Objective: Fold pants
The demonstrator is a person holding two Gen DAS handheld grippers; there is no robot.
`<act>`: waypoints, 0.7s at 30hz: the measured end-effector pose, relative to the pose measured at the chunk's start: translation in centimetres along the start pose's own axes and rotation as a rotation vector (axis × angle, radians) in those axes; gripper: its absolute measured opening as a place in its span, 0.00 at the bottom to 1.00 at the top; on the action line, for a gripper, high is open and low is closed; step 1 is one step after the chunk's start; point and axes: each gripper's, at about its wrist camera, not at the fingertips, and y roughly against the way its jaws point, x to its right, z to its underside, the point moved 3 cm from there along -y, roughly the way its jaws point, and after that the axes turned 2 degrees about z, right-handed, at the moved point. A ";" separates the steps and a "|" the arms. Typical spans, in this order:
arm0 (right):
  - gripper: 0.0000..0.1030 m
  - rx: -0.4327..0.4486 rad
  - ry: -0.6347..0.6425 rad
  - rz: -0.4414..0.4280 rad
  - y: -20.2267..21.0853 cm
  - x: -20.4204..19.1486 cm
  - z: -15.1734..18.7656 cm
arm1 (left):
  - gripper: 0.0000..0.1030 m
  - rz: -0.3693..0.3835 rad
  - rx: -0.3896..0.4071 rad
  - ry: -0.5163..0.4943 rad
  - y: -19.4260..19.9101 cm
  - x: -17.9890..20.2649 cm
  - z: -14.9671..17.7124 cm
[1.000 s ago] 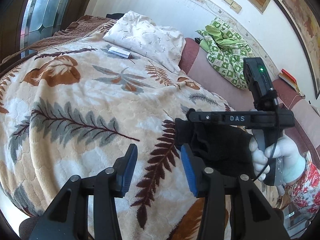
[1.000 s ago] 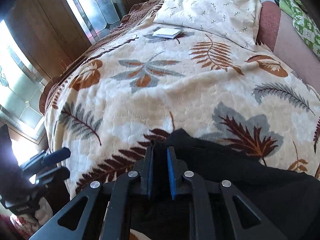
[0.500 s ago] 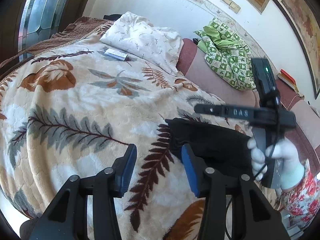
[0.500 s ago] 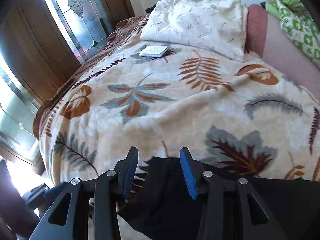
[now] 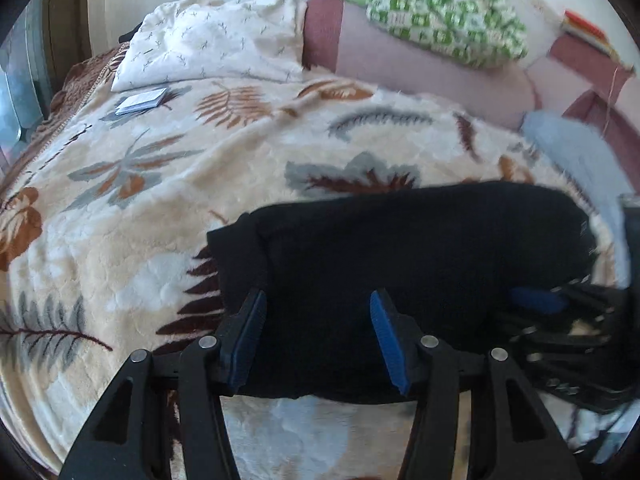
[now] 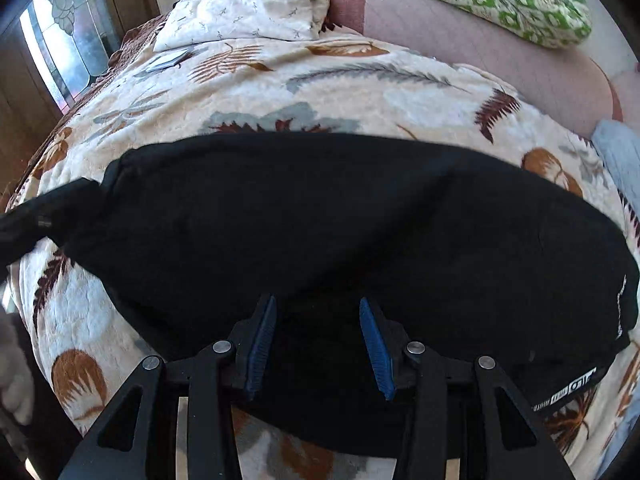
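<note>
The black pants (image 5: 400, 248) lie folded in a long band across the leaf-patterned blanket (image 5: 160, 200). My left gripper (image 5: 318, 300) hovers over their left end; its jaws are opening and the pads press on nothing. In the right wrist view the pants (image 6: 320, 220) fill the middle. My right gripper (image 6: 318, 304) stands open above their near edge, gripping no cloth. One blurred blue pad (image 5: 536, 300) of the right gripper shows at the right of the left wrist view.
A white pillow (image 5: 216, 44) and a small booklet (image 5: 140, 100) lie at the bed's far end. A green checked cloth (image 5: 440, 12) sits on the pink headboard, and a light blue cloth (image 5: 568, 148) lies at the right. A stained-glass window (image 6: 60, 40) is on the left.
The right gripper, shut on the pants' edge a second ago, has opened and let go. Both grippers have swung across and now look down on the pants. The left jaws stand wider.
</note>
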 end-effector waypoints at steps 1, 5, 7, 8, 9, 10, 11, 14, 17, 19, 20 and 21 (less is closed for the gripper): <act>0.46 0.001 0.012 0.003 0.1 -0.1 0.3 | 0.51 -0.031 -0.014 -0.020 -0.4 -0.2 0.8; 0.47 0.011 0.038 -0.011 0.9 0.1 1.4 | 0.52 -0.053 -0.010 -0.041 1.6 -0.5 1.2; 0.47 0.037 0.000 -0.019 1.9 1.5 1.9 | 0.52 -0.050 0.001 -0.013 3.0 -0.9 0.9; 0.47 0.058 -0.026 -0.019 2.5 2.4 2.0 | 0.52 -0.042 0.016 0.008 3.9 -1.2 0.7; 0.47 0.084 -0.058 -0.019 3.3 3.5 2.2 | 0.53 -0.033 0.030 0.024 4.5 -1.1 0.3; 0.47 0.108 -0.094 -0.012 4.0 4.8 2.3 | 0.55 -0.020 0.043 0.040 5.1 -1.0 0.0; 0.48 0.126 -0.127 0.004 4.6 6.1 2.5 | 0.55 -0.009 0.049 0.050 5.3 -0.8 -0.2; 0.54 0.135 -0.237 0.073 5.1 10.6 3.4 | 0.55 0.005 0.051 0.053 5.2 0.5 -0.5; 0.54 0.106 -0.311 0.121 4.4 14.2 4.8 | 0.55 0.020 0.047 0.048 5.1 2.1 0.0; 0.54 0.078 -0.340 0.167 3.9 16.2 6.0 | 0.55 0.040 0.043 0.043 5.1 3.0 0.4; 0.54 0.070 -0.355 0.172 4.0 17.1 6.8 | 0.55 0.046 0.044 0.037 5.2 3.4 0.5; 0.58 0.067 -0.374 0.167 4.2 17.9 7.5 | 0.55 0.052 0.048 0.032 5.4 3.7 0.7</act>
